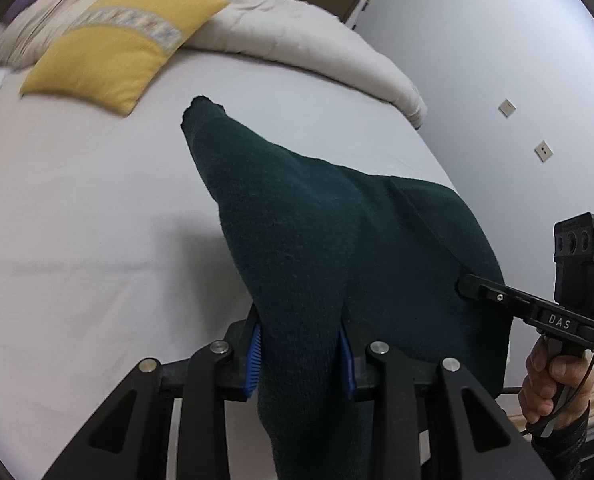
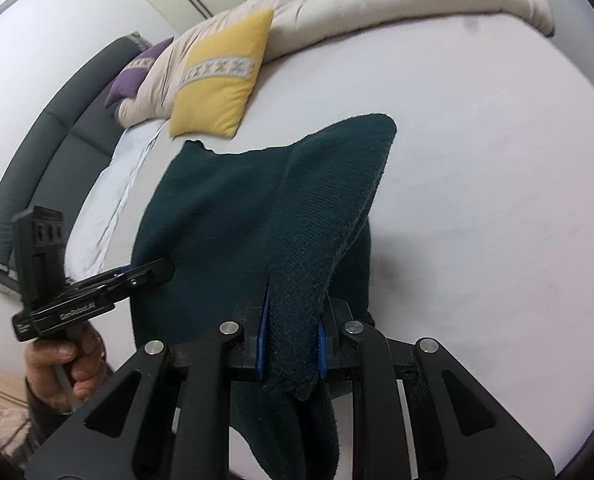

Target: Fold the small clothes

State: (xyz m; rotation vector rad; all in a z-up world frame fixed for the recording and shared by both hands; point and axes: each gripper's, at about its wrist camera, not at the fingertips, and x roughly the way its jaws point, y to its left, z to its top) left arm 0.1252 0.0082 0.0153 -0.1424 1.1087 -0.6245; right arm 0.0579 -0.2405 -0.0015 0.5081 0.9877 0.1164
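A dark green knit garment (image 1: 317, 220) hangs in the air above the white bed sheet (image 1: 77, 220), stretched between both grippers. My left gripper (image 1: 301, 360) is shut on a bunched edge of it, which fills the gap between the blue pads. One sleeve end points away toward the pillow. The right gripper (image 1: 469, 284) pinches the cloth's far right edge in the left wrist view. In the right wrist view my right gripper (image 2: 293, 344) is shut on a thick fold of the garment (image 2: 237, 208), and the left gripper (image 2: 157, 270) grips its left edge.
A yellow pillow (image 1: 117, 48) and a rumpled beige duvet (image 1: 297, 32) lie at the head of the bed. A purple cushion (image 2: 137, 76) and a dark headboard (image 2: 57, 120) sit behind them. A wall with two sockets (image 1: 507, 108) runs along the bed's right side. A person's hands (image 2: 65, 364) hold the handles.
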